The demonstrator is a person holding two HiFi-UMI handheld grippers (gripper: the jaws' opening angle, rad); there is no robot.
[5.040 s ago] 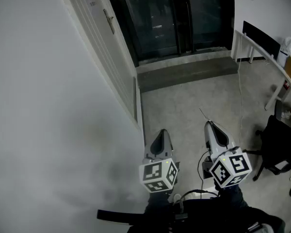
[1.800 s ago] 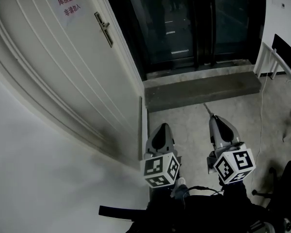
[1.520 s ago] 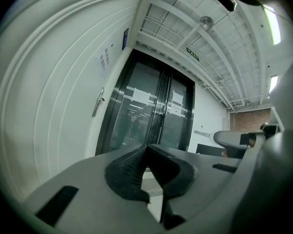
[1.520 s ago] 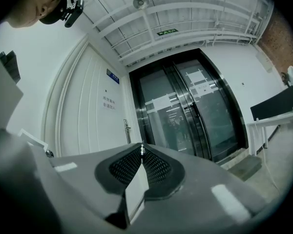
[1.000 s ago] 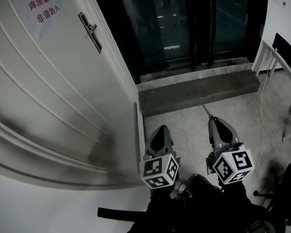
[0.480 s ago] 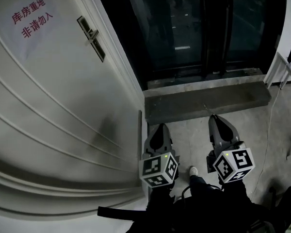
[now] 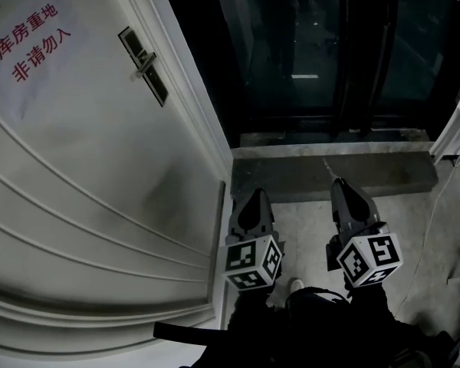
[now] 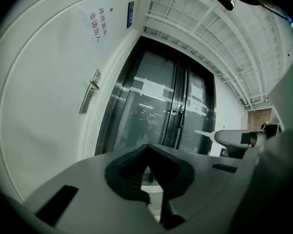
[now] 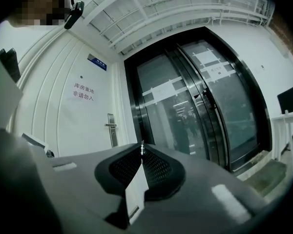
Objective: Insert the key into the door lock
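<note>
The door has drawn closer: its lock plate (image 7: 144, 66) now sits at ten o'clock, well apart from the tongs. The key (image 7: 327, 165) looks light, stiff and thin, best pinched by its head. The right gripper (image 7: 339, 182) is clenched on it, blade pointing to twelve. The left gripper (image 7: 254, 194) is closed and empty.

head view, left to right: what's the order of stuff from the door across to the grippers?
White paper notice with red characters → dark metal lock plate with lever handle → left gripper → right gripper, shut on a thin metal key.
</note>
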